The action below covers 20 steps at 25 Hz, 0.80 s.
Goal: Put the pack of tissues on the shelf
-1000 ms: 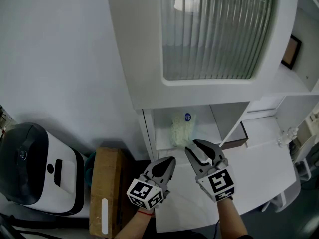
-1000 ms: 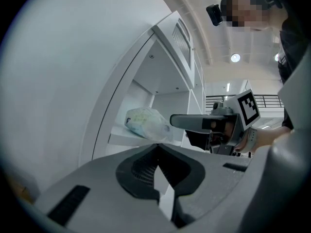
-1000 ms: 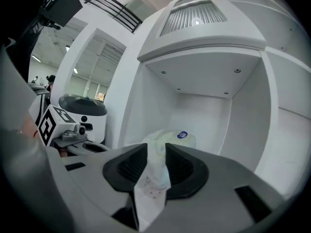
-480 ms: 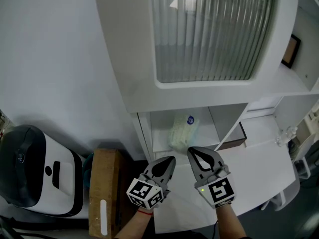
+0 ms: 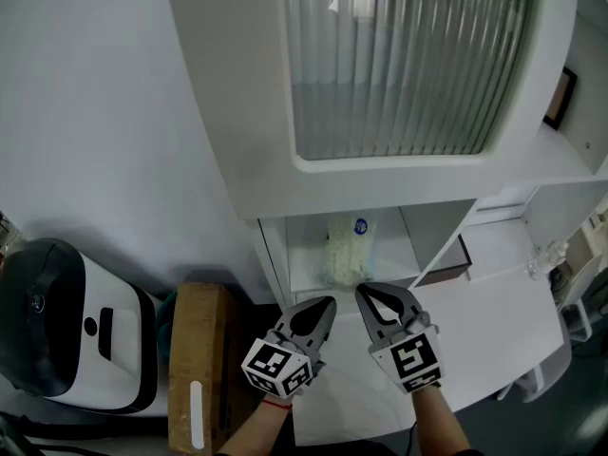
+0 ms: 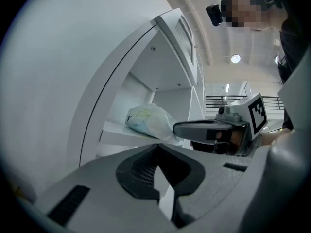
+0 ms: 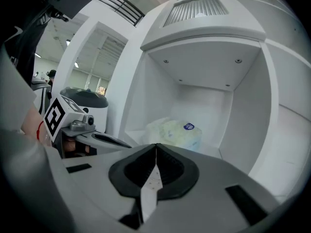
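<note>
While tissue pack (image 5: 350, 247) sits on shelf (image 5: 304, 275), L gripper (image 5: 328, 303) clenched empty, R gripper (image 5: 365, 292) just closed empty; stray nudge could dislodge it

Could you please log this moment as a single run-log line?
pack of tissues: lying on shelf | left gripper: shut, empty | right gripper: jaws just closed, empty

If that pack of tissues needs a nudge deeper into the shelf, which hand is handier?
Probably the right. The right gripper, shut and empty, points straight at the pack of tissues on the shelf from just in front. The left gripper, also shut, sits slightly further back and off to the side.
</note>
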### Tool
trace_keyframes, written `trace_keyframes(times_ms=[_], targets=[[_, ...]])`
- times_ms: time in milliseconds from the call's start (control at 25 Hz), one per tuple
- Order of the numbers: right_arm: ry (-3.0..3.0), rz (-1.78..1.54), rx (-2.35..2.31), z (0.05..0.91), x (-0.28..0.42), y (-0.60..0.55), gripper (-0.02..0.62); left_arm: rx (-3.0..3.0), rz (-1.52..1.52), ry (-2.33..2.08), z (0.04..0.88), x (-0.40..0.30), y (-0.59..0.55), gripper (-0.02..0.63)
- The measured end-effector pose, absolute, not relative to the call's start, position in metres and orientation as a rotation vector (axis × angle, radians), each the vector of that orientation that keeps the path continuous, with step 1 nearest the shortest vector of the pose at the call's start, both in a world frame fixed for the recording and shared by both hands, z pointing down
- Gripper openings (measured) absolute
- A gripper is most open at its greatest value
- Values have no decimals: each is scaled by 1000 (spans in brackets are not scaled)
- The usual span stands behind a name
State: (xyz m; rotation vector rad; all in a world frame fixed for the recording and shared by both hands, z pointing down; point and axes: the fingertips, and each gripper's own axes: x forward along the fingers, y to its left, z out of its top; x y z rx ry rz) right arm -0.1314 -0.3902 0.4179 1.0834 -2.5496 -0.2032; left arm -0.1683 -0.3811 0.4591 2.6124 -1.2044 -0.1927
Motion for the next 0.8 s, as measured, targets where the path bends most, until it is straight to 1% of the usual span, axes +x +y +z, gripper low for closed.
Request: trace_keyframes(times_ms=[240,800], targets=[[-2538,-176,1105,415,-127,-407,7,2606,-187,-1205,460,-168,-387,6],[-2518,-92,1132,414,-143,-435,6,2601,-170,-1204,466,-174,-392,6]])
